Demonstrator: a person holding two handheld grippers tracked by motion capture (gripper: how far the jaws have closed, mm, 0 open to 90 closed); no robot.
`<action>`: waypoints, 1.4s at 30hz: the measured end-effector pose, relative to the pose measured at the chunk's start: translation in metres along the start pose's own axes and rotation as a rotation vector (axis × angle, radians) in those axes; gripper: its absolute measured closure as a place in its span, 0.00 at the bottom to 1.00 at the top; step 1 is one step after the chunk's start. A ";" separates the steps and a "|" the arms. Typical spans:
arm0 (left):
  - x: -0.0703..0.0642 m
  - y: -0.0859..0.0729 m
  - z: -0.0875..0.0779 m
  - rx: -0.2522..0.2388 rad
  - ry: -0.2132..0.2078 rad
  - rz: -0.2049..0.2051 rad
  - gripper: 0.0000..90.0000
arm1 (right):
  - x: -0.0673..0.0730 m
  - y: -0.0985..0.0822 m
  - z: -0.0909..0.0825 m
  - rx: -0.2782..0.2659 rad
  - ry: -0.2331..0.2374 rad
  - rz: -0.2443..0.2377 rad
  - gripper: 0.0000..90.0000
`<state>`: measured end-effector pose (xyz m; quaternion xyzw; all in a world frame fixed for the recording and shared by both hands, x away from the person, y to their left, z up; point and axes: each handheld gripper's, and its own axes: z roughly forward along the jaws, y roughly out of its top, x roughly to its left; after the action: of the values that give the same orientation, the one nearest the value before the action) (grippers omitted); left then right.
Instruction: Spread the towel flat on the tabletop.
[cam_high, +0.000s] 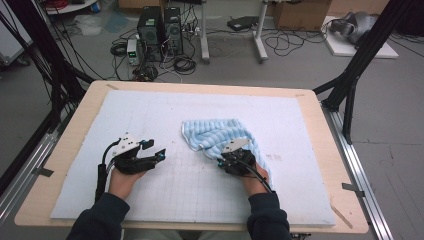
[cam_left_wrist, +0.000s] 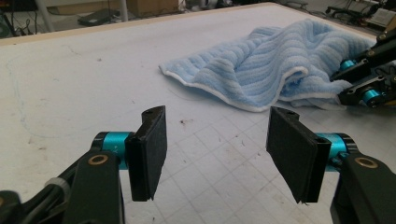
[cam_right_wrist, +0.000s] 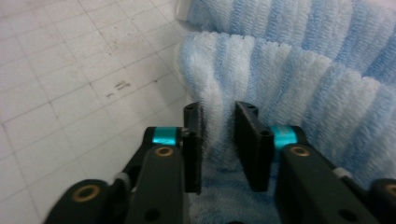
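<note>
Blue towel (cam_right_wrist: 299, 88) fold clamped between right claw (cam_right_wrist: 219, 135); left claw (cam_left_wrist: 224, 144) apart, empty, well clear.

Right gripper (cam_right_wrist: 218, 144) jaws pinch ridge of blue ribbed towel (cam_right_wrist: 299, 88); gridded white mat (cam_right_wrist: 70, 88) lies left of towel.

Bare mat (cam_high: 165, 107) spans the left and upper frame, giving the left gripper (cam_high: 152, 151) open passage. Right of centre, a rumpled towel (cam_high: 215, 131) blocks the way, the right gripper (cam_high: 226, 159) pinching its fold.
</note>
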<state>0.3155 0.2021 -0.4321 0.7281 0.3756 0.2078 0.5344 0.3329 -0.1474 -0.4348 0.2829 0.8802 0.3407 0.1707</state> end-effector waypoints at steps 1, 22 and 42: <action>0.001 0.000 -0.001 -0.004 0.001 -0.003 0.43 | 0.000 0.002 -0.002 -0.001 0.040 0.014 0.88; 0.006 -0.005 -0.005 -0.015 0.012 -0.012 0.46 | -0.027 0.039 -0.003 -0.072 0.109 0.118 0.86; -0.008 0.005 0.008 -0.007 -0.060 0.001 0.48 | -0.044 0.023 -0.019 -0.197 -0.084 0.206 0.56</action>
<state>0.3178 0.1899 -0.4296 0.7324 0.3583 0.1872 0.5479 0.3666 -0.1700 -0.4009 0.3678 0.8009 0.4289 0.1985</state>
